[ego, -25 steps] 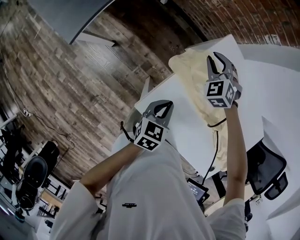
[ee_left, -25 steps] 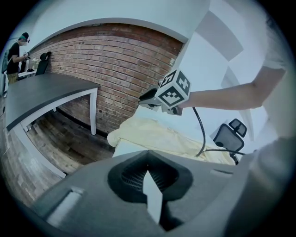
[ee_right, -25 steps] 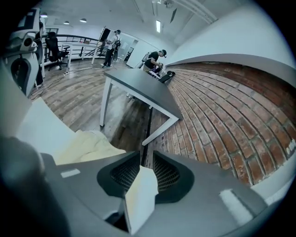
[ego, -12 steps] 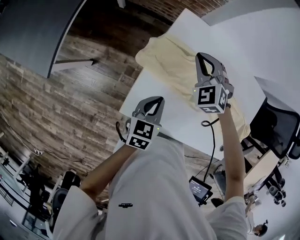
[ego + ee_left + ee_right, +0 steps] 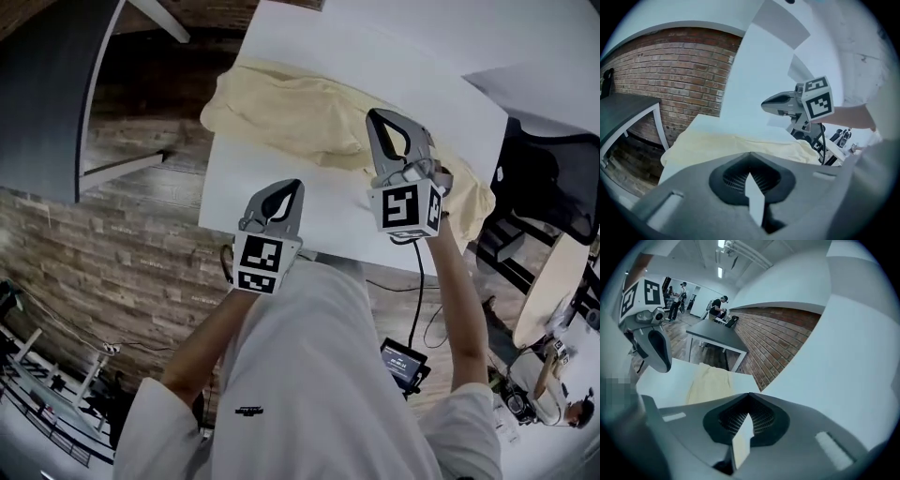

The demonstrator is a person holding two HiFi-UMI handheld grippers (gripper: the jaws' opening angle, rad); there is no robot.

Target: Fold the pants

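The right hand-held gripper [image 5: 380, 114] is clenched with nothing between its jaws. They were spread wide a second ago and have just been closing. The left hand-held gripper [image 5: 286, 185] is clenched too, and empty, as it was in the earlier views. Both are raised in front of the person. The left is above the near edge of the white bench [image 5: 220, 187], and the right is further out, over the cloth.

The scene has changed more than the grippers have. A second ago the bench was off to the upper right and tilted. Now it lies squarely ahead, with the cream pants [image 5: 300, 112] stretched across it as a long rumpled strip. The right end of the pants reaches the bench corner and appears to droop over it. Neither gripper touches the fabric, so folding has not begun. I judge this as lining up for a first grasp, and the jaws would have to open again before they could take any cloth.

A black cable [image 5: 419, 281] hangs from the right hand-held gripper down to a small screen unit [image 5: 405, 361] near the floor, well clear of the bench. A dark office chair [image 5: 553, 178] stands just past the right end of the bench. In the right gripper view, a dark table [image 5: 717, 336] stands by the brick wall [image 5: 778, 338]. Nothing lies on the bench between the grippers and the pants.
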